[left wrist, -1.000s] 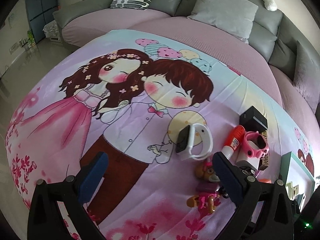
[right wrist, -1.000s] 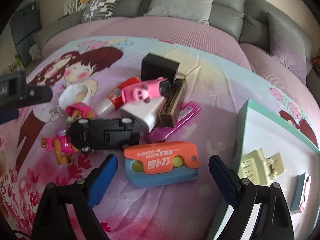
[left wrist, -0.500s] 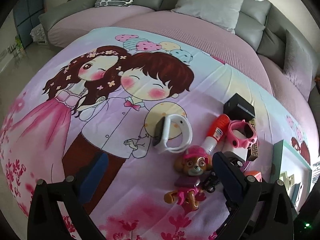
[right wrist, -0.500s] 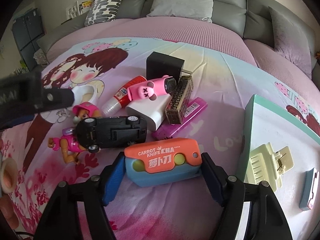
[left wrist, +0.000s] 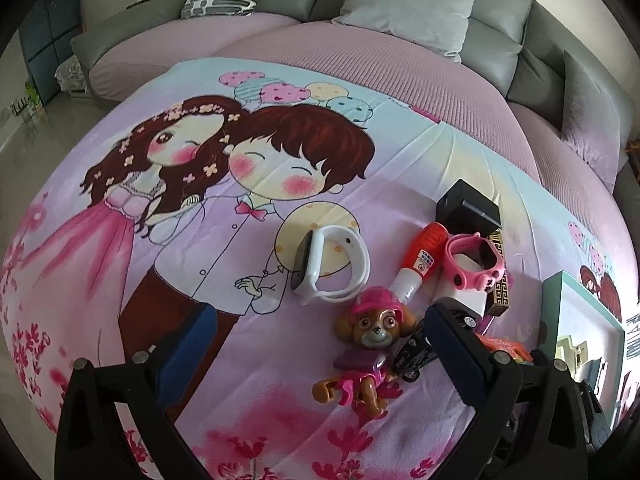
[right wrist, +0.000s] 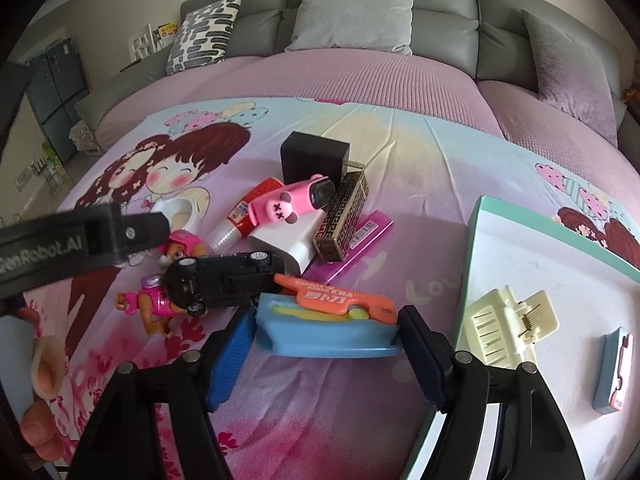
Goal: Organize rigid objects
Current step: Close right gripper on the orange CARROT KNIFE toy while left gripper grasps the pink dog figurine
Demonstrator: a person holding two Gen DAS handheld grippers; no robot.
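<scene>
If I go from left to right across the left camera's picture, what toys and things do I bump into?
White watch → puppy toy → red glue tube → pink watch → tray.

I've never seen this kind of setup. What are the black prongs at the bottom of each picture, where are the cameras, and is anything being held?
No robot here: a person holds a two-finger gripper in each hand, each carrying a forward-looking fisheye camera. The left gripper is open above a puppy figure and holds nothing. The right gripper has just closed on the blue and orange carrot knife, tilting it. Nearby on the printed bedsheet lie a black toy car and a white watch. The tray holds a cream hair clip.
</scene>
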